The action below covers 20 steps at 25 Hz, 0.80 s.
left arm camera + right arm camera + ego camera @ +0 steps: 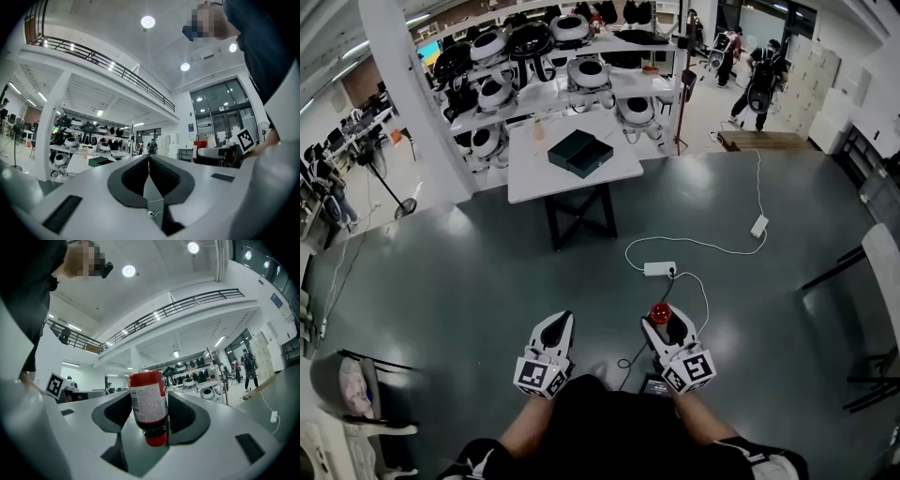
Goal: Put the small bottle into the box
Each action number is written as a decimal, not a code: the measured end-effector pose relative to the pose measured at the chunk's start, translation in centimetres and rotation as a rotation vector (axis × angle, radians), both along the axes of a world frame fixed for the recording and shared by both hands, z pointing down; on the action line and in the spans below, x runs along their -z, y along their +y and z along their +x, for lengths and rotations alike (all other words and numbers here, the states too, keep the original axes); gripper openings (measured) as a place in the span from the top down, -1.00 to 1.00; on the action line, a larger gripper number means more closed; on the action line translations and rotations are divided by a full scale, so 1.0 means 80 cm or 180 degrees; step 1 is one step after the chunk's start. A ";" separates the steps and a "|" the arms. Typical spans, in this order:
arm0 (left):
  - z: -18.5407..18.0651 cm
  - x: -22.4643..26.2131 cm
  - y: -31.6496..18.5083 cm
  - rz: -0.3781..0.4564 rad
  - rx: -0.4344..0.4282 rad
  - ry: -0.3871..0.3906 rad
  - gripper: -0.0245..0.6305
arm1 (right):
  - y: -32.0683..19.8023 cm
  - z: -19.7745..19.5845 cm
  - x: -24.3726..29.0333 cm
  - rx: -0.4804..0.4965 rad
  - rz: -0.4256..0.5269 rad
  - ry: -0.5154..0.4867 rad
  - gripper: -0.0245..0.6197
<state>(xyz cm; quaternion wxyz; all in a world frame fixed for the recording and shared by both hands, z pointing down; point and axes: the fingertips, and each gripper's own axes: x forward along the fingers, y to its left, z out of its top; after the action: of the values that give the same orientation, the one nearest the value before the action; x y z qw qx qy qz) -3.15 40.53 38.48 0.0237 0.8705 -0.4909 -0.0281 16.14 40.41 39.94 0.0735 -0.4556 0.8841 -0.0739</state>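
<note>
My right gripper (661,319) is shut on a small red bottle (659,313), held low in front of me over the dark floor. In the right gripper view the small red bottle (149,405) has a white label and hangs cap down between the jaws of the right gripper (146,416). My left gripper (557,327) is beside it, shut and empty; its pads meet in the left gripper (149,165) view. The dark open box (579,153) lies on a white table (534,178) several steps ahead.
A white power strip (659,269) and cables (703,246) lie on the floor between me and the table. Shelves (553,89) loaded with headsets stand behind the table. A white pillar (412,103) rises at left. People (761,80) stand far back right. Chair frames (872,272) are at right.
</note>
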 end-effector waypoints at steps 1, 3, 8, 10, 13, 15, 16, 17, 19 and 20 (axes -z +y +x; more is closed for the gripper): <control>0.004 -0.002 -0.001 -0.0019 -0.0012 -0.0005 0.86 | -0.001 0.005 -0.001 -0.0024 -0.0010 -0.0023 0.13; 0.010 -0.007 -0.008 -0.0058 -0.0029 -0.0005 0.86 | -0.007 0.014 -0.005 -0.0056 -0.0016 -0.0042 0.13; 0.027 -0.018 -0.038 -0.0045 -0.0092 0.0014 0.86 | -0.025 0.033 -0.020 -0.0152 -0.0094 -0.0019 0.14; 0.031 -0.023 -0.057 -0.0040 -0.0111 0.0042 0.86 | -0.039 0.034 -0.027 -0.0173 -0.0140 -0.0026 0.14; 0.034 -0.029 -0.087 -0.0058 -0.0137 0.0093 0.86 | -0.067 0.034 -0.031 -0.0156 -0.0139 -0.0020 0.14; 0.037 -0.032 -0.111 -0.0077 -0.0139 0.0135 0.86 | -0.092 0.040 -0.028 -0.0168 -0.0143 0.0000 0.14; 0.039 -0.032 -0.123 -0.0076 -0.0136 0.0151 0.86 | -0.103 0.042 -0.025 -0.0161 -0.0130 0.0020 0.14; 0.040 -0.029 -0.136 -0.0053 -0.0135 0.0157 0.86 | -0.115 0.043 -0.021 -0.0139 -0.0096 0.0048 0.14; 0.042 -0.019 -0.164 0.0023 -0.0136 0.0159 0.86 | -0.142 0.042 -0.011 -0.0097 -0.0017 0.0107 0.14; 0.042 -0.015 -0.179 0.0048 -0.0134 0.0168 0.86 | -0.156 0.042 -0.006 -0.0090 0.0004 0.0124 0.14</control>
<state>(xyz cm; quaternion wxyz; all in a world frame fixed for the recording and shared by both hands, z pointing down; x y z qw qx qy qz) 0.24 26.25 39.68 0.0307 0.8797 -0.4714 -0.0541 19.53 27.90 40.43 0.0576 -0.4694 0.8788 -0.0634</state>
